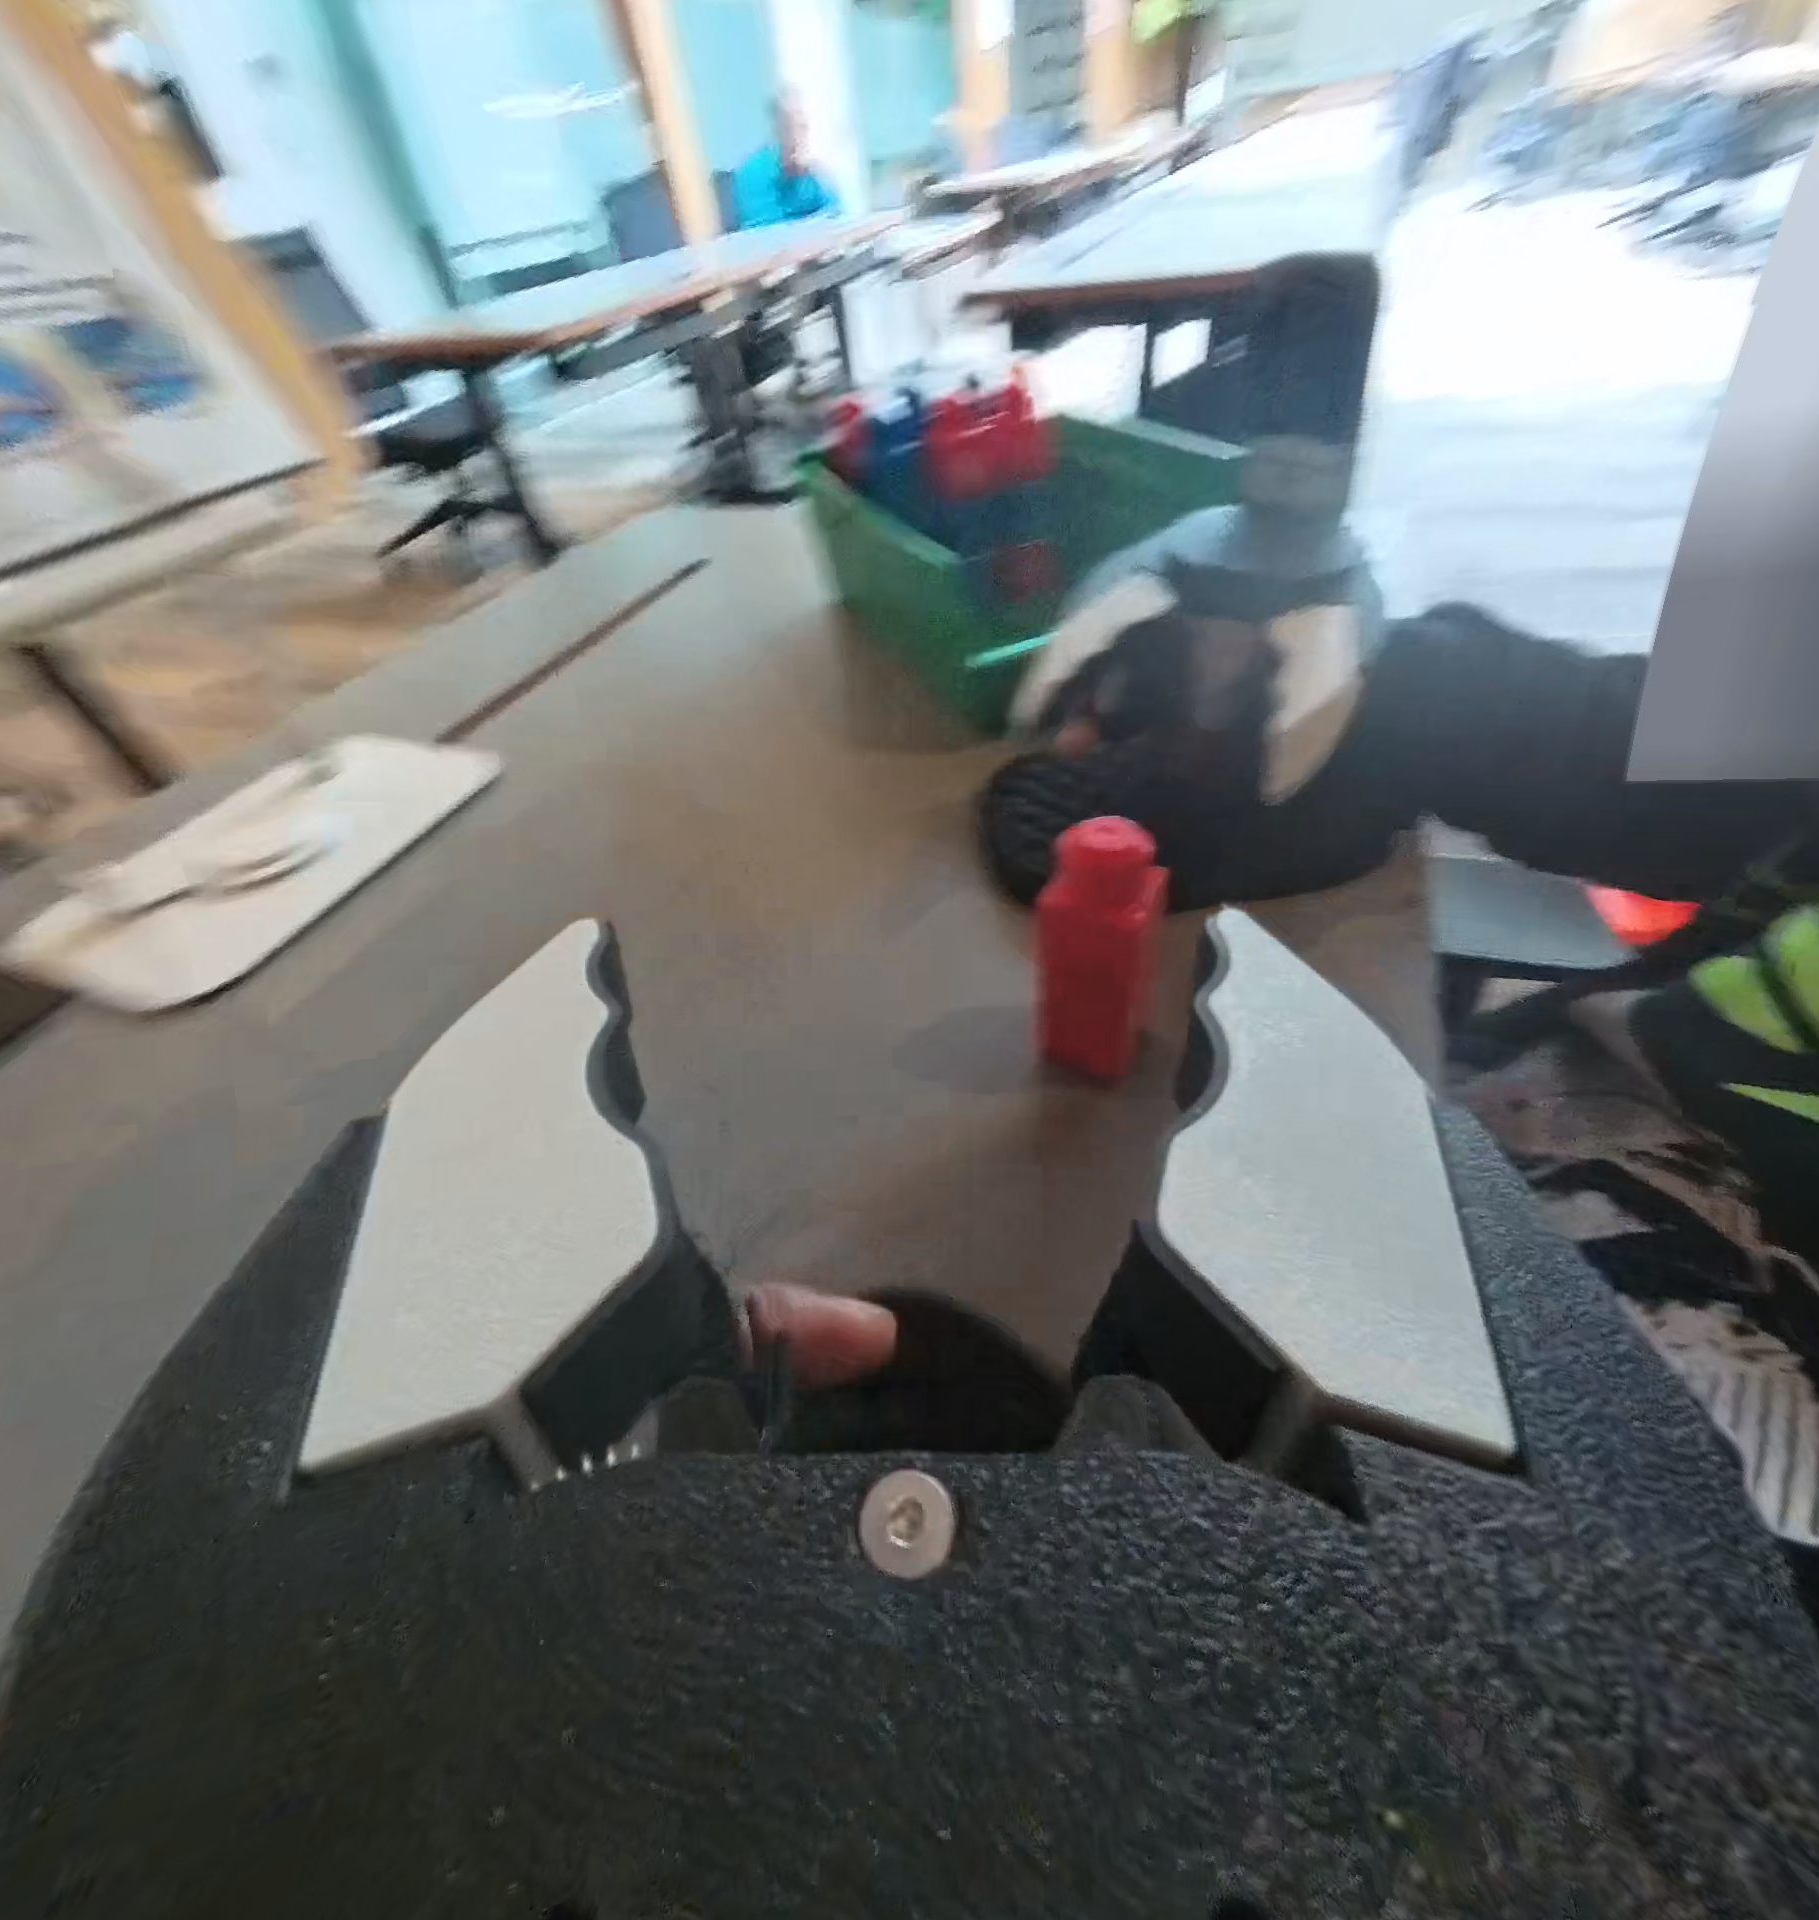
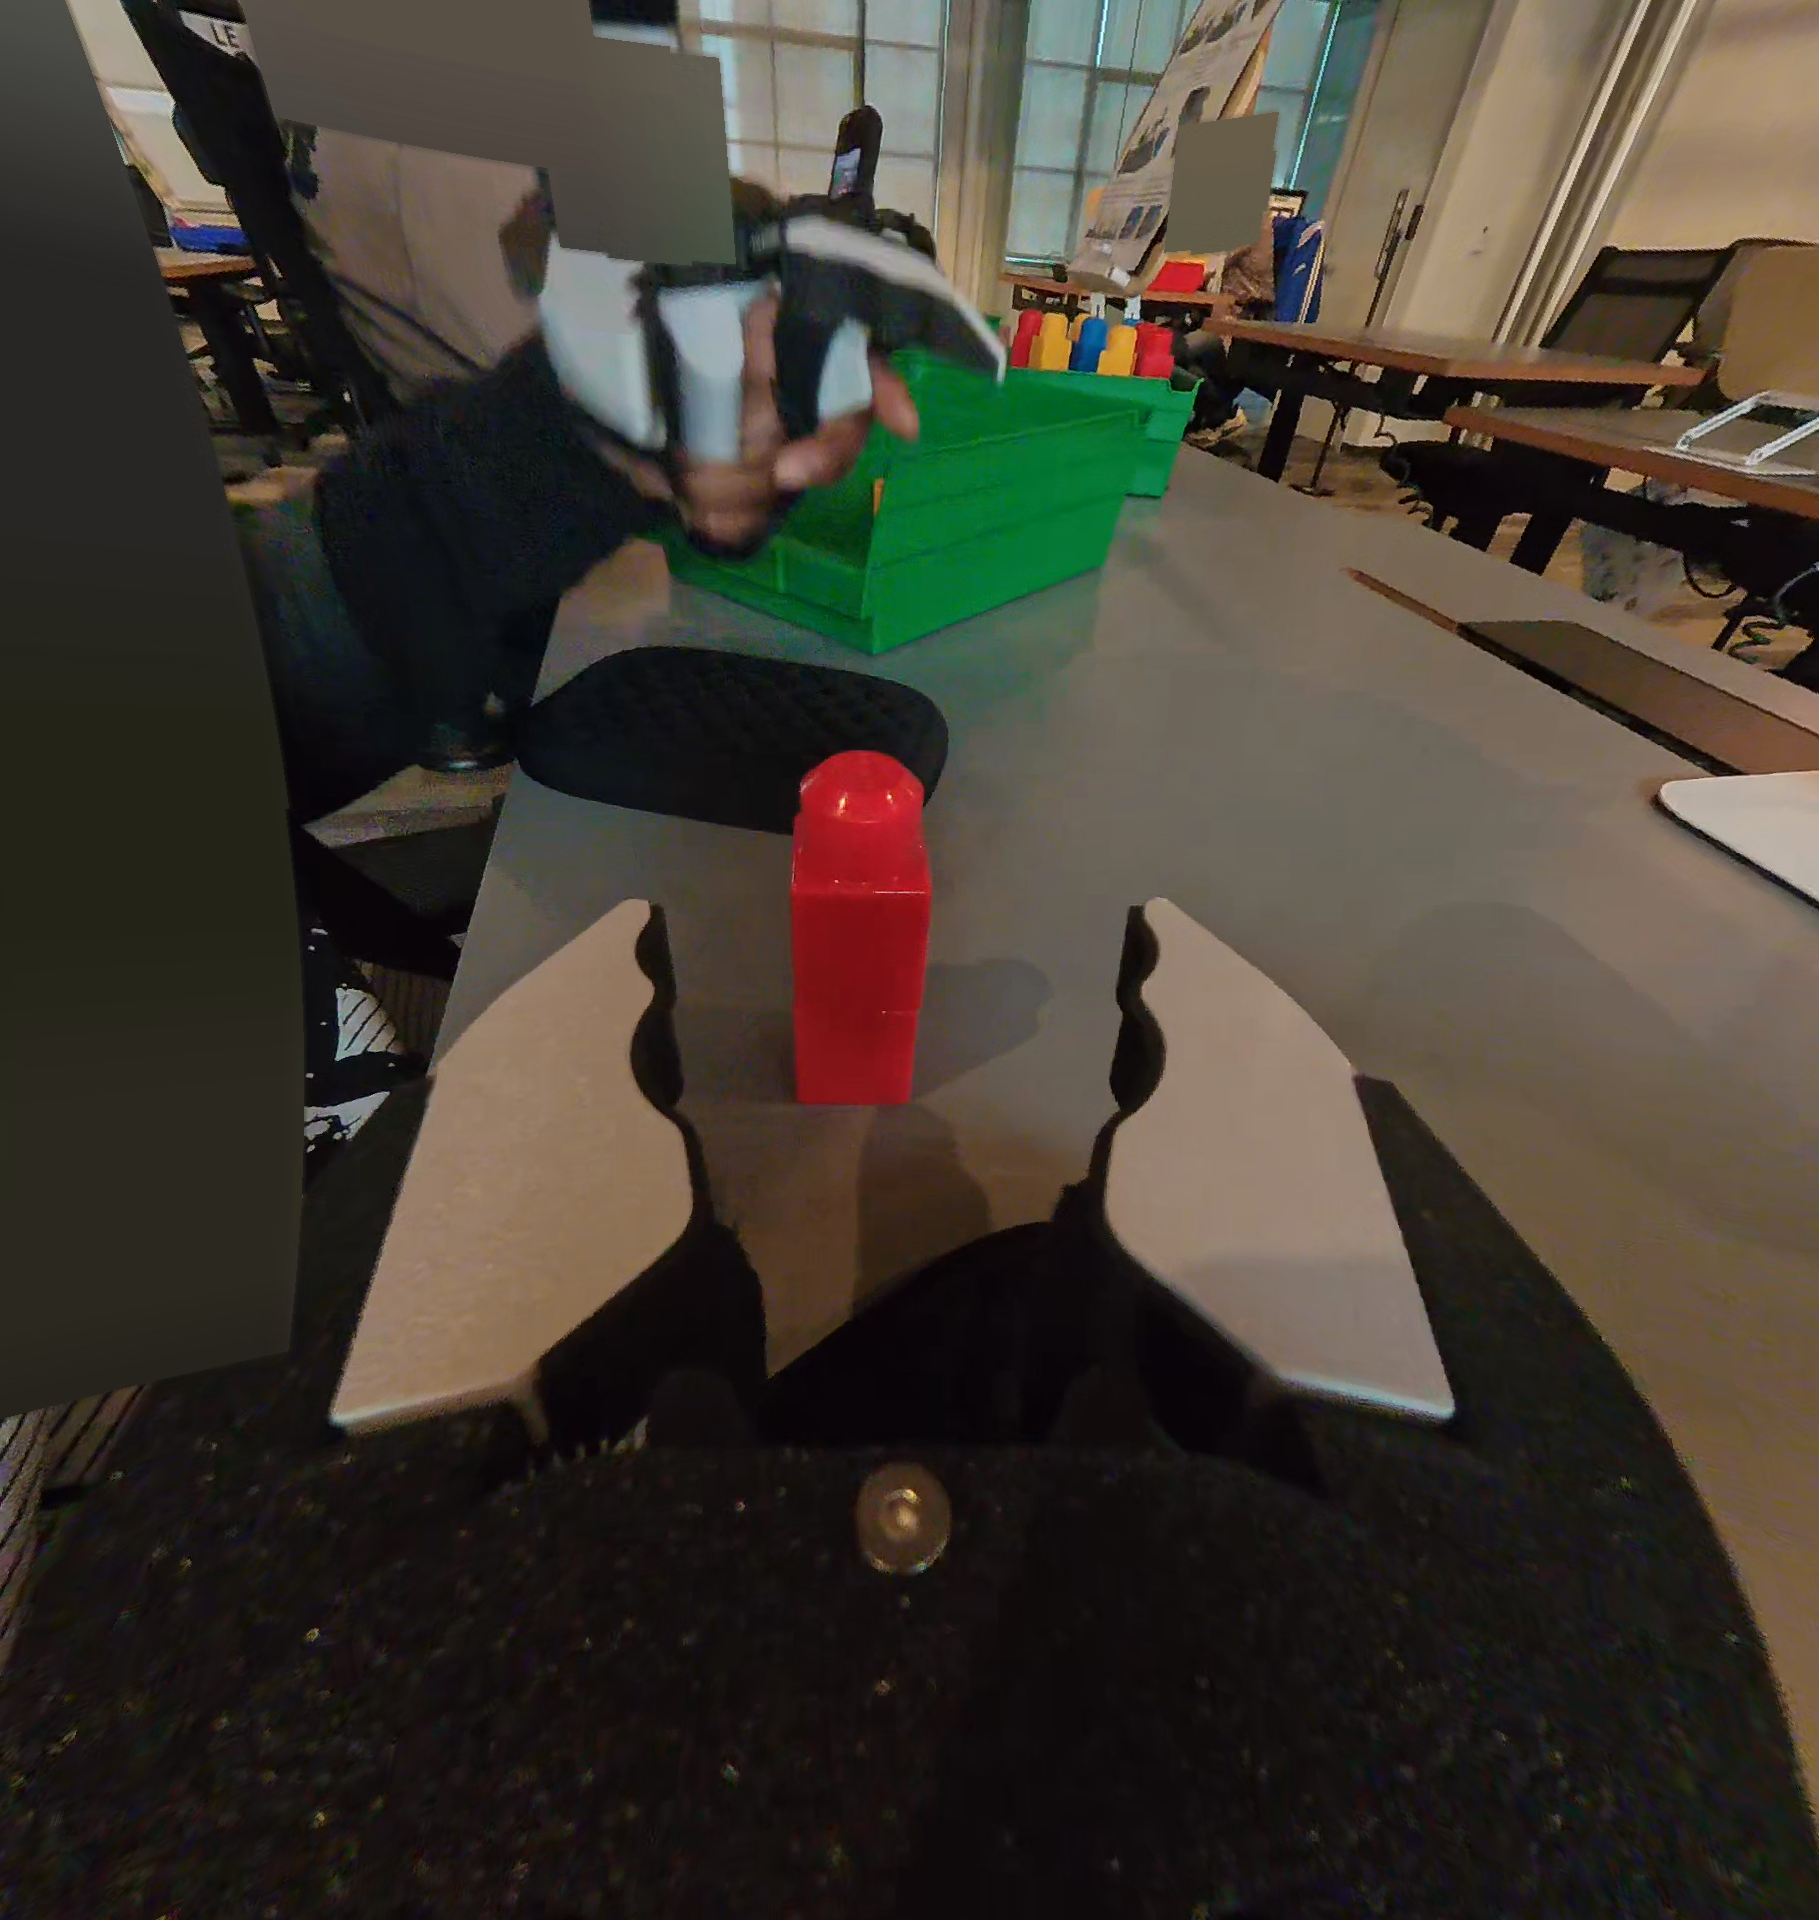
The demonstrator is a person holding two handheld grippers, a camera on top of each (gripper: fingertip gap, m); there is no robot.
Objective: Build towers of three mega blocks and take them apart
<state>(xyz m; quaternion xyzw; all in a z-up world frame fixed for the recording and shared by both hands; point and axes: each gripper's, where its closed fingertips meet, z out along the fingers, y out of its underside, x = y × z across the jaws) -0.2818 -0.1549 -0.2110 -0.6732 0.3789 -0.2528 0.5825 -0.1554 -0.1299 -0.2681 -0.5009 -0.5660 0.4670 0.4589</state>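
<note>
Left wrist view shows the left claw (image 1: 905, 997) spread wide and empty, low over the grey bench (image 1: 780, 831). The red tower (image 1: 1100, 951) stands upright just beyond its right fingertip, touching nothing. Past the tower lies a black mesh pad (image 1: 1019, 831), then a green bin (image 1: 915, 592) holding more blocks; everything far off is smeared by motion.

In the right wrist view the right claw (image 2: 889, 997) is likewise fully open with nothing in it, the tower (image 2: 859, 935) standing between and just ahead of its tips. A seam low on the tower shows two red blocks stacked, one stud on top, so it looks one short of three.

These blocks appear to be hollow glossy plastic: light, rigid, rather slippery and easy to tip. Grip the flat side walls, not the rounded stud, low down on the lower block to steady it, and squarely on the upper block to pull it off.
</note>
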